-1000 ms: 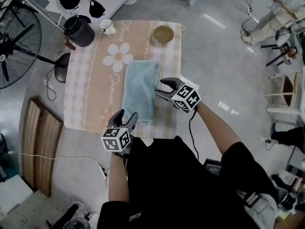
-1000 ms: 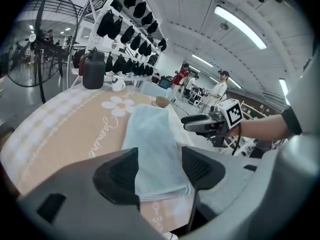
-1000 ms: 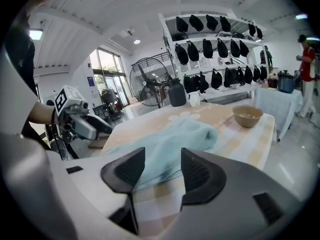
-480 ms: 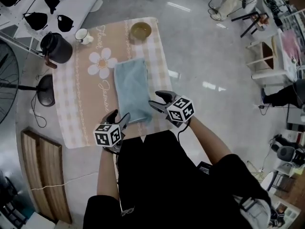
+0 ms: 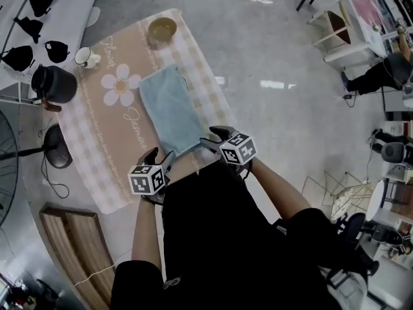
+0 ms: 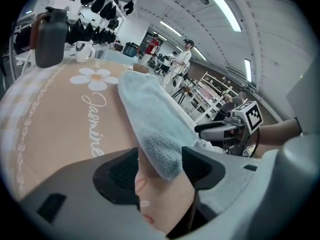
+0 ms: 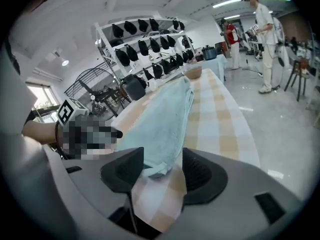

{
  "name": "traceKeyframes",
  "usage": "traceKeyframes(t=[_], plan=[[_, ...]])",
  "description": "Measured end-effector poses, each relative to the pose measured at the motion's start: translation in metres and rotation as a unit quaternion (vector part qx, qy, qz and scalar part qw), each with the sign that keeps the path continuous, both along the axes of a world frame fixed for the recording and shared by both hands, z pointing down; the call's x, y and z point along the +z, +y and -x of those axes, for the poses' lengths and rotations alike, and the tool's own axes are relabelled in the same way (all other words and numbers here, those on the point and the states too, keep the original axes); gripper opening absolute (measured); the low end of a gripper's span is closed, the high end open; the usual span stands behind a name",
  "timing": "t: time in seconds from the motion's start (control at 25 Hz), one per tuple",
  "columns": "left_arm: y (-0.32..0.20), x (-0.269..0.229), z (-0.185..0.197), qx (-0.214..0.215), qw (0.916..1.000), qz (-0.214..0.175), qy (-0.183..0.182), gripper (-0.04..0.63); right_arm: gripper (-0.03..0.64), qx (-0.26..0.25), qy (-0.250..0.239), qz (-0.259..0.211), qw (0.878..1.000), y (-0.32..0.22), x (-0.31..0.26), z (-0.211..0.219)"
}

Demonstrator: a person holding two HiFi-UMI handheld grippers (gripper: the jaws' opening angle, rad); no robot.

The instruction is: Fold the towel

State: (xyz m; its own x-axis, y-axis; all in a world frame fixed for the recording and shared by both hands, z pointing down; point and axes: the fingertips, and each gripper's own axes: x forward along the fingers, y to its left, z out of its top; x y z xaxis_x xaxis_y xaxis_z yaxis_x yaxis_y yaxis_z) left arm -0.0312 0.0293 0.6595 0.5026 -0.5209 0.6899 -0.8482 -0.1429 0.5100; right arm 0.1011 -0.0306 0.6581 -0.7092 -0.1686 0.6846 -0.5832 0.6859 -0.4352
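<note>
Evidently to pinch and lift, the left gripper (image 5: 159, 154) and right gripper (image 5: 211, 136), its jaws just widened, stood unclenched astride the near corners of the light-blue terry towel (image 5: 166, 108), lying flat on the checked-cloth desk (image 5: 106, 150).

The head view looks steeply down from above the person and takes in the whole checked tablecloth (image 5: 106, 147), with the towel (image 5: 166, 112) at centre and the left gripper (image 5: 160, 155) and right gripper (image 5: 210, 136) just below it. Each gripper view sits low and very close at the towel's near end, facing along it. The left one looks toward the kettle (image 6: 50, 31) at upper left, the right toward shelves (image 7: 145, 39) at upper centre. All three views share the towel.
</note>
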Motion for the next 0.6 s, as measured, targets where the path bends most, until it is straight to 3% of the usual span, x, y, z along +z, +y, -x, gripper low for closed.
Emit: traceKeyframes(t=[0.2,0.44,0.6], plan=[[0.009,0.014,-0.012,0.013,0.9996,0.022,0.013,0.255,0.221,0.074,-0.002,0.043,0.996,0.006,0.015,-0.003],[0.012,0.024,-0.013,0.018,0.9992,0.035,0.01,0.255,0.219,0.061,0.081,-0.003,0.995,0.01,0.03,0.002],[0.014,0.031,-0.011,0.018,0.9987,0.048,-0.002,0.255,0.218,0.052,0.107,-0.027,0.993,0.014,0.033,0.004]])
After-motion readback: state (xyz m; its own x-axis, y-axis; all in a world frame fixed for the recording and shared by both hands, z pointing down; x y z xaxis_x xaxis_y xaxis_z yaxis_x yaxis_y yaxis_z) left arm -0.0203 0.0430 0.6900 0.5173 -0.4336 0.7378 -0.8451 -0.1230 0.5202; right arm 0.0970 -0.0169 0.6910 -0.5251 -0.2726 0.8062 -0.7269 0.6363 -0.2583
